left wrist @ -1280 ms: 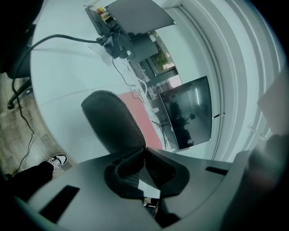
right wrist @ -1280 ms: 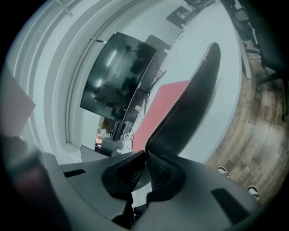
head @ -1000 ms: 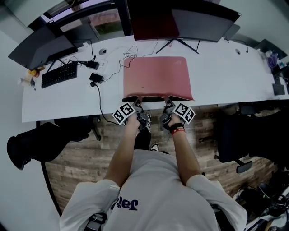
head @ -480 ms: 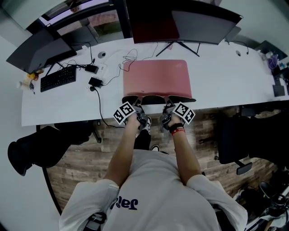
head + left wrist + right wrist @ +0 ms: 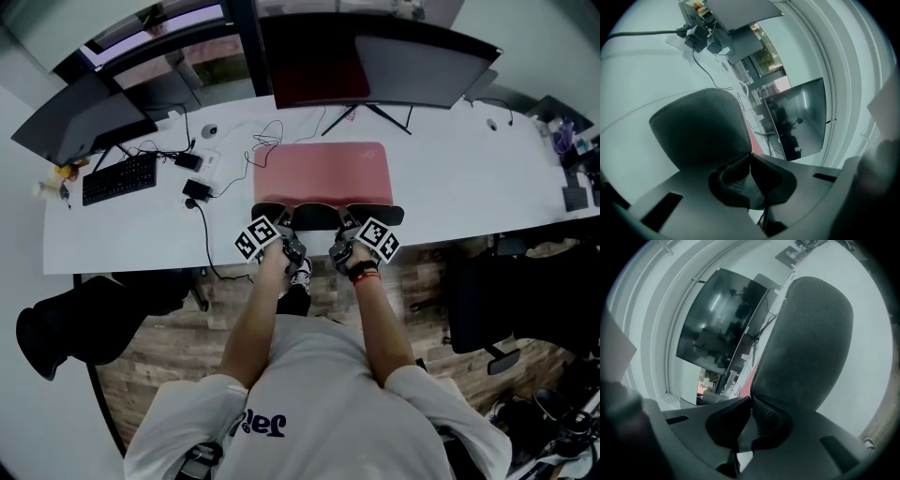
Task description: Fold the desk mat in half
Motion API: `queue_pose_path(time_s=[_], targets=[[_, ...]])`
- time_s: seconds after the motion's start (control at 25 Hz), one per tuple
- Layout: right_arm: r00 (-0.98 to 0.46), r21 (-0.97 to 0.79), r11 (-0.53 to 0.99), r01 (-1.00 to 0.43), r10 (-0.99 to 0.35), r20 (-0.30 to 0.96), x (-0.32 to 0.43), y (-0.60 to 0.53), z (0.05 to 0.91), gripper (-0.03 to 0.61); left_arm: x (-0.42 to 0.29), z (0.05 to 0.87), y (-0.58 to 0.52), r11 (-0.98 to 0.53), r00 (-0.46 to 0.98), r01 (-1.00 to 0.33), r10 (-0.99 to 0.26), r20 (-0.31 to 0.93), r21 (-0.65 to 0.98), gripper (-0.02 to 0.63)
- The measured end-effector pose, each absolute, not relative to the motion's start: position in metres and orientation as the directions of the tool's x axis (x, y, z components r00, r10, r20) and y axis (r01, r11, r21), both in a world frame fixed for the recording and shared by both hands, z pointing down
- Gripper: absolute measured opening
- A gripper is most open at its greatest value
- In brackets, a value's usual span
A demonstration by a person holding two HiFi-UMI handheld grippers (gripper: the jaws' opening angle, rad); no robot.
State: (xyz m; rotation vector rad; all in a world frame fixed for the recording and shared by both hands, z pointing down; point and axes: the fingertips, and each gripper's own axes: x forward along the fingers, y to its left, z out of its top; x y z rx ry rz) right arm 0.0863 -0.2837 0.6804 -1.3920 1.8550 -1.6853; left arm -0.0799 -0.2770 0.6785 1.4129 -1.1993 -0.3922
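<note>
A pink desk mat [image 5: 323,172] with a dark underside lies on the white desk [image 5: 469,178]. Its near edge is lifted and curled back, so a dark band [image 5: 323,215] of underside shows along the front. My left gripper [image 5: 284,225] is shut on the mat's near left corner [image 5: 701,131]. My right gripper [image 5: 345,225] is shut on the near right corner [image 5: 806,348]. In both gripper views the dark, stitched underside stands up right in front of the jaws, with a sliver of pink beyond it.
A wide dark monitor [image 5: 375,56] stands just behind the mat, with a second monitor [image 5: 80,117] at the far left. A black keyboard [image 5: 120,178], chargers and cables [image 5: 202,183] lie left of the mat. A black office chair [image 5: 511,300] stands at the right.
Both grippers have carried the mat's near edge away from me, toward the monitor. More dark underside shows and the visible pink area has grown shorter.
</note>
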Motion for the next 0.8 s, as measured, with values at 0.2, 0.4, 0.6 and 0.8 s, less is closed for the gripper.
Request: queue_pose_path(time_s=[0.2, 0.4, 0.6, 0.8], targets=[[-0.486, -0.876, -0.161, -0.455, -0.779, 0.396, 0.086, -0.299, 0.677, 0.029, -0.081, 0.674, -0.295, 0.211, 0.425, -0.428, -0.812, 0.401, 0.879, 0.028], [-0.479, -0.868, -0.159, -0.47, -0.78, 0.402, 0.084, -0.315, 0.672, 0.029, -0.083, 0.669, -0.311, 0.207, 0.436, -0.423, -0.807, 0.398, 0.882, 0.028], [-0.474, -0.863, -0.157, -0.481, -0.781, 0.406, 0.081, -0.33, 0.67, 0.029, -0.085, 0.67, -0.326, 0.207, 0.442, -0.413, -0.806, 0.394, 0.887, 0.028], [-0.468, -0.86, -0.162, -0.485, -0.782, 0.411, 0.08, -0.343, 0.67, 0.029, -0.086, 0.671, -0.34, 0.204, 0.449, -0.409, -0.804, 0.391, 0.889, 0.028]])
